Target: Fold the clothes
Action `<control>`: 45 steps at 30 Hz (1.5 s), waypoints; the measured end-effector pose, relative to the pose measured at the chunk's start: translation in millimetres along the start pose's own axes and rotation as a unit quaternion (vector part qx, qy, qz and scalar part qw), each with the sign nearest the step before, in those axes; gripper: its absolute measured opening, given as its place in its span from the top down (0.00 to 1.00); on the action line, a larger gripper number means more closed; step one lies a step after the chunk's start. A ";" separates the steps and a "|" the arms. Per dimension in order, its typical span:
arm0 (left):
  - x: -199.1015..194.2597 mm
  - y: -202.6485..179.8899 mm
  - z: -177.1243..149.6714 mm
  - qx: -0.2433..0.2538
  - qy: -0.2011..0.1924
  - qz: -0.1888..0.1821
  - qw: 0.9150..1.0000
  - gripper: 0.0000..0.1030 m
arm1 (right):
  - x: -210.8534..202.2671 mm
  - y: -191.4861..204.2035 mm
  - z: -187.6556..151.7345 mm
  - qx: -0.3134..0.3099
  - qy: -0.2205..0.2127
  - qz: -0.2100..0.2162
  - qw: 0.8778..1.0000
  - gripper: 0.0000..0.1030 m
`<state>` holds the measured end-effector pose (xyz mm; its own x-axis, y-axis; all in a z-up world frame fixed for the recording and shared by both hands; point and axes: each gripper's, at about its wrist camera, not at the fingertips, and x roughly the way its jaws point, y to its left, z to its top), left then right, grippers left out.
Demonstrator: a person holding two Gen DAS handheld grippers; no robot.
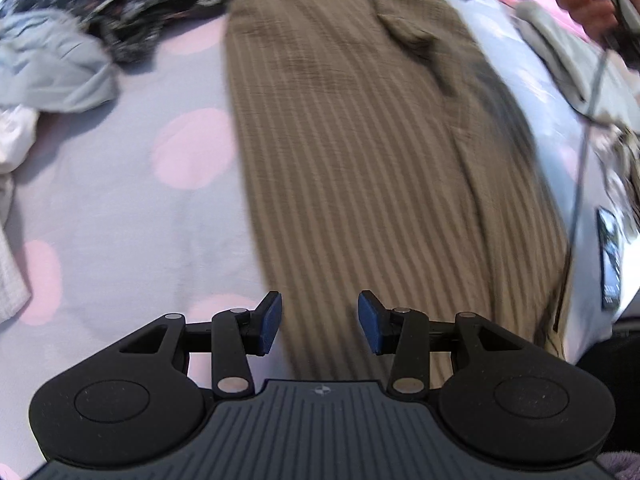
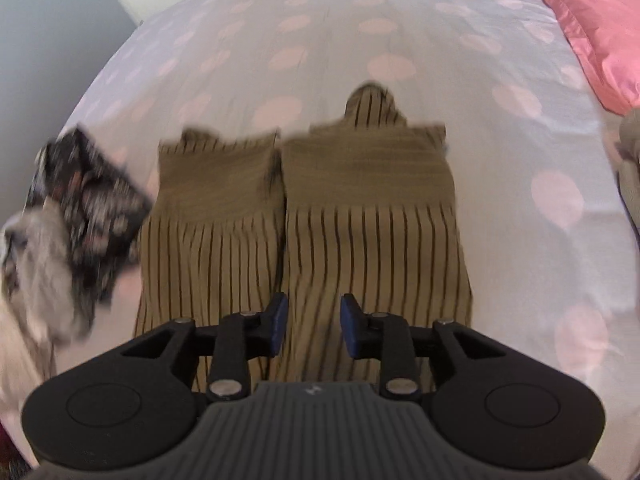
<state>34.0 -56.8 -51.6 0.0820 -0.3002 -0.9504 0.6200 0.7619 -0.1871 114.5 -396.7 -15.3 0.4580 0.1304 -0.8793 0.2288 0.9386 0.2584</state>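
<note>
Brown striped garment: we see the trousers (image 1: pixel 360 152) spread flat on the dotted bedsheet (image 1: pixel 192 216), both legs side by side.
Long axis: it runs straight away from both our tongs, lengthwise ahead.
Left gripper (image 1: pixel 320 326): jaws apart, nothing between them, hovering over the near end by the left edge.
Right gripper (image 2: pixel 314 326): jaws parted, empty, above the right leg.
Nearer hand: we cannot tell; both hang just above the cloth.
Next, we judge: pinch an end and fold along that axis.

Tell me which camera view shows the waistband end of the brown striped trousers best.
The right wrist view: the brown striped trousers lie with both top edges and the plain band in sight, though blurred. The left wrist view shows only the long striped body of the trousers, its far end cut off by the frame.
</note>
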 end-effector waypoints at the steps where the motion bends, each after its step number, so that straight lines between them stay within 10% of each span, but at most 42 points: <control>1: -0.4 -6.8 -2.9 0.009 0.000 -0.006 1.000 0.61 | -6.0 -1.2 -15.2 -0.006 0.007 0.003 1.000 0.69; 11: -2.3 -79.8 -39.2 0.109 -0.023 -0.087 0.990 0.61 | -65.8 -2.3 -178.7 -0.065 0.040 0.018 0.997 0.69; 25: 34.6 -127.5 -56.9 0.147 -0.040 -0.094 0.984 0.60 | -91.3 5.2 -358.8 -0.229 0.051 0.003 0.972 0.58; 36: 60.2 -129.9 -50.4 0.122 -0.024 -0.073 0.990 0.81 | -73.8 14.1 -406.6 -0.349 0.062 -0.031 0.935 0.61; 39: 59.0 -123.7 -50.2 0.104 -0.016 -0.093 0.990 0.99 | -80.0 8.6 -403.6 -0.336 0.054 -0.029 0.940 0.91; 45: 34.1 -119.3 -57.7 0.067 -0.042 -0.121 0.989 1.00 | -107.1 -5.5 -392.6 -0.290 0.041 -0.011 0.956 0.95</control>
<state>-82.2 -124.9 -76.0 -0.0198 -0.5157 -0.8566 0.7276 0.5802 -0.3661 -273.1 -290.4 -79.6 0.3843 0.1115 -0.9165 -0.2886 0.9574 -0.0046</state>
